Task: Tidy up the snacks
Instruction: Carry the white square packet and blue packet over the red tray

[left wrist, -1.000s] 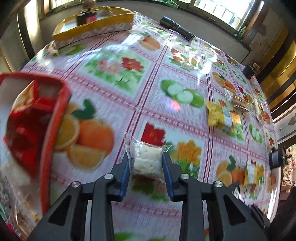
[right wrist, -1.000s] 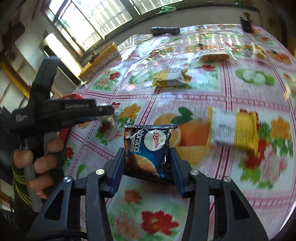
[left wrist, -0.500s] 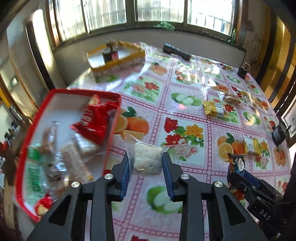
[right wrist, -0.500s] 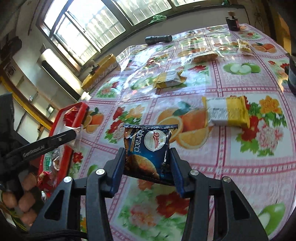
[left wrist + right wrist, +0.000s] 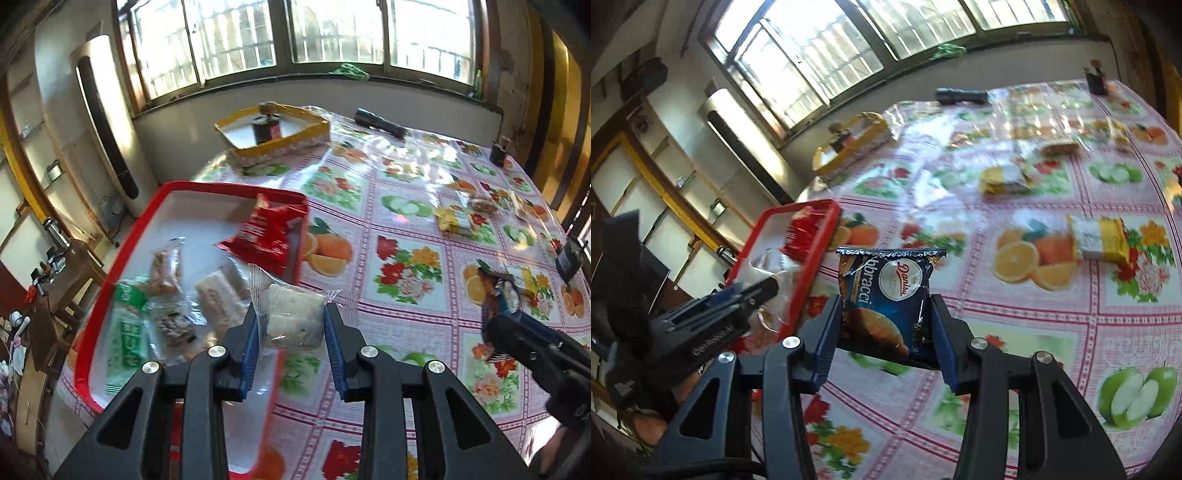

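Left wrist view: the left gripper (image 5: 291,328) pinches a clear-wrapped pale biscuit pack (image 5: 293,317) between its blue pads, held in the air above the near right rim of the red tray (image 5: 122,258), which lies at the bench's left edge and already holds several snacks, among them a red packet (image 5: 269,236) leaning over its right rim. Right wrist view: the right gripper (image 5: 886,325) pinches a dark blue cookie packet (image 5: 886,291), held off the bench (image 5: 1015,332) just beside the tray's right rim. Risks, as judged: both grippers converge on one tray and may collide. A release too near the rim could drop either pack onto the bench. The slick wrappers may slip. The leaning red packet could be knocked out. Yellow packets (image 5: 1100,240) remain loose near the bench's right edge.
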Tool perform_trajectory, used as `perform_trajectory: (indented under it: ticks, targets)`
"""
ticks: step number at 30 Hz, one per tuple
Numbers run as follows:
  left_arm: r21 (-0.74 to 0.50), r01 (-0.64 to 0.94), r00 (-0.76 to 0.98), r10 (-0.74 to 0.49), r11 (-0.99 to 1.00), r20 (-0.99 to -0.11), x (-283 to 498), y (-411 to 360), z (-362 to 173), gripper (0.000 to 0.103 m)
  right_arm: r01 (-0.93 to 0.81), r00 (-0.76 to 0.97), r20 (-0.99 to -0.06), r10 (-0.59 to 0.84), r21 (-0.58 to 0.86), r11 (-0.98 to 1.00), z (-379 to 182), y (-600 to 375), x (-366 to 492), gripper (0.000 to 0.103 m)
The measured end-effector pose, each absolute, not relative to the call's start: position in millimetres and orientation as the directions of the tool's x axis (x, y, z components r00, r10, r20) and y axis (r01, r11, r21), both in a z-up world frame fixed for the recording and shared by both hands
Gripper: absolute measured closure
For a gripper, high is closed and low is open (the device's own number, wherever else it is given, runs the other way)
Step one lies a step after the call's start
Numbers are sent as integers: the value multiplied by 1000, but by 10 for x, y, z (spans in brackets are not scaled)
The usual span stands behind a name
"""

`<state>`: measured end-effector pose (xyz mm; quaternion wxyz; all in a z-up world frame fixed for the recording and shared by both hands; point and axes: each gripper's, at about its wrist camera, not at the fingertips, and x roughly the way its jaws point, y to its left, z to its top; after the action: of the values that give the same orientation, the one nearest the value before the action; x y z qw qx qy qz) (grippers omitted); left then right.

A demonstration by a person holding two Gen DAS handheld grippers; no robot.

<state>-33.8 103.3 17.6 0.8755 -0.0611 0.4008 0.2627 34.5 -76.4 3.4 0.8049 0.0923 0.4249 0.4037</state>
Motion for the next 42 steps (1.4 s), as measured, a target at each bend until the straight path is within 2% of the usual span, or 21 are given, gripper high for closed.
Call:
perform_trajectory:
  ticks: [19,40,41,42]
  targets:
    - [132,-570,535,488,811,-689,-433,1342,278,70,-666,274,-532,801,496,557,541,-204,302,54]
    - [110,-581,534,480,806,-696,-531,1475,253,71,-663,251,-560,790,495,562,440,-79,272,54]
    - [111,-582,533,481,806,-696,-527,1473,253,72,-663,251,-561,789,494,562,439,-73,264,54]
    - [109,-583,534,481,805,-695,-536,1475,254,77,-664,250,-562,789,494,562,438,-69,258,54]
